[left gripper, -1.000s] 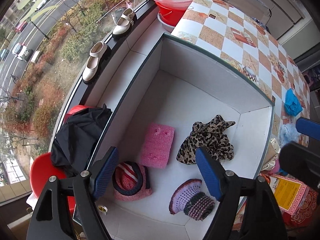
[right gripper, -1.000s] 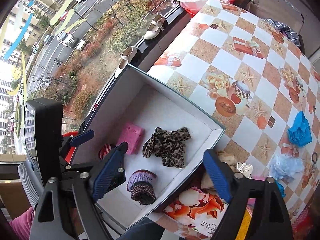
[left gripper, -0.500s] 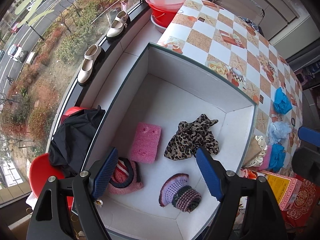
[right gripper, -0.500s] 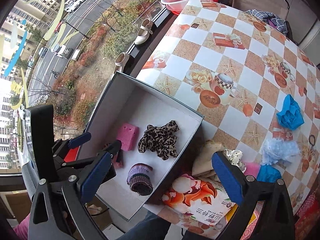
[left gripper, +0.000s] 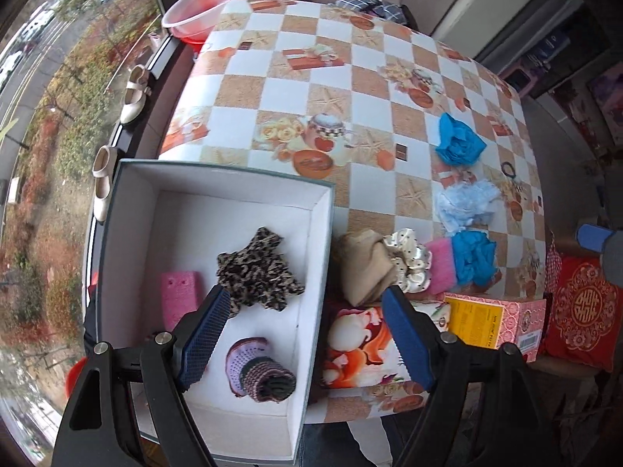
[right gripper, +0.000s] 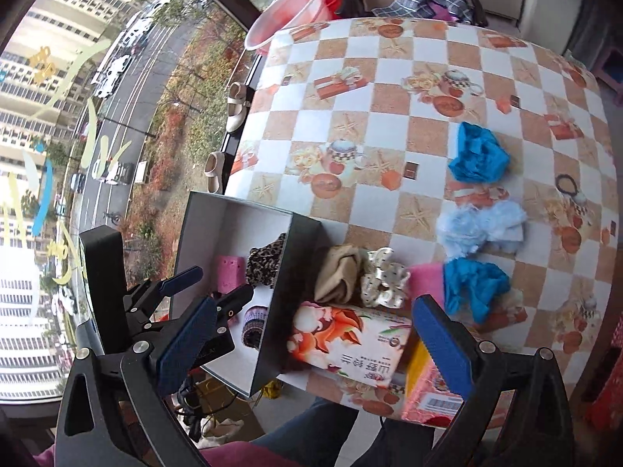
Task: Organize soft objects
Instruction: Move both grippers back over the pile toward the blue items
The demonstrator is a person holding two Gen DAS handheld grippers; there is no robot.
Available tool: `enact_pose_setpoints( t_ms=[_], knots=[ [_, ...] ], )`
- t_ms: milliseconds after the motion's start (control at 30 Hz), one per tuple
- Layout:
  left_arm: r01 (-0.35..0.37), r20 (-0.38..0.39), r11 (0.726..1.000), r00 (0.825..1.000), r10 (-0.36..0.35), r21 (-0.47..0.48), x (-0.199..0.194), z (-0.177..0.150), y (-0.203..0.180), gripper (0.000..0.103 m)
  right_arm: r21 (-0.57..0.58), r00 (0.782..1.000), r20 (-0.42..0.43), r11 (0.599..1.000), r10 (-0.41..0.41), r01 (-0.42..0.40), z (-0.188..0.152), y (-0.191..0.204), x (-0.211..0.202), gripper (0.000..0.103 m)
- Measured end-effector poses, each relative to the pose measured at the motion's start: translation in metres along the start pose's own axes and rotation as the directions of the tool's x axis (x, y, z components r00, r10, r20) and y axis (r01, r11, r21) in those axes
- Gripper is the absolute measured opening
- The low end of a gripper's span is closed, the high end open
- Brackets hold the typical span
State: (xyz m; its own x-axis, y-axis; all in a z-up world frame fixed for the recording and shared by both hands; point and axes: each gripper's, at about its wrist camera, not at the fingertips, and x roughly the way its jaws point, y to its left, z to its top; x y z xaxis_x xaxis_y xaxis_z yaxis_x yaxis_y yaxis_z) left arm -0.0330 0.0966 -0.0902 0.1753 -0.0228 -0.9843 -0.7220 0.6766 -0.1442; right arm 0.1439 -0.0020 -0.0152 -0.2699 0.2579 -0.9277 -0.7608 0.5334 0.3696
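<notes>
Left gripper (left gripper: 303,336) is spread wide and empty. Since 1 s ago it has pulled back and swung right: then only the box interior sat between its fingers, now the right wall of the white box (left gripper: 317,272) runs up between them. Left finger sits over the box floor, right finger over the floral tissue pack (left gripper: 362,346) outside the box.

In the box, ahead of the left finger: leopard scrunchie (left gripper: 257,272) just past its tip, pink sponge (left gripper: 180,297) to its left, purple knit piece (left gripper: 259,366) just right of its pad. The striped knit piece seen earlier is now hidden behind that finger.

Right gripper (right gripper: 311,344) is also spread wide and empty. It has backed off and shifted right too; the box, central earlier, now lies ahead-left.

Still unsorted on the table, straight ahead of the right gripper between its fingers: beige cloth (right gripper: 338,276), polka-dot scrunchie (right gripper: 383,282), pink pad (right gripper: 426,280). Ahead of its right finger: blue ruffled cloth (right gripper: 473,286). Further ahead: pale blue puff (right gripper: 475,225), then crumpled blue cloth (right gripper: 477,157). The tissue pack lies directly under the gap.
</notes>
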Motion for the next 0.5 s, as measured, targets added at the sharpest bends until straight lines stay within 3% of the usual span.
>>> enact_pose_setpoints(
  t_ms=[267,500],
  knots=[
    [0.033,-0.087,0.99,0.996,-0.021,0.137,0.032,0.011,-0.068,0.083,0.156,0.997,-0.002,0.985,-0.081,0.08,-0.011,-0.094,-0.024,0.101],
    [0.064,-0.24,0.986,0.97,-0.026,0.152,0.083,0.018,-0.102,0.083,0.237,0.99,-0.105,0.965,-0.091,0.114,-0.017,-0.164,0.01,0.101]
  ],
)
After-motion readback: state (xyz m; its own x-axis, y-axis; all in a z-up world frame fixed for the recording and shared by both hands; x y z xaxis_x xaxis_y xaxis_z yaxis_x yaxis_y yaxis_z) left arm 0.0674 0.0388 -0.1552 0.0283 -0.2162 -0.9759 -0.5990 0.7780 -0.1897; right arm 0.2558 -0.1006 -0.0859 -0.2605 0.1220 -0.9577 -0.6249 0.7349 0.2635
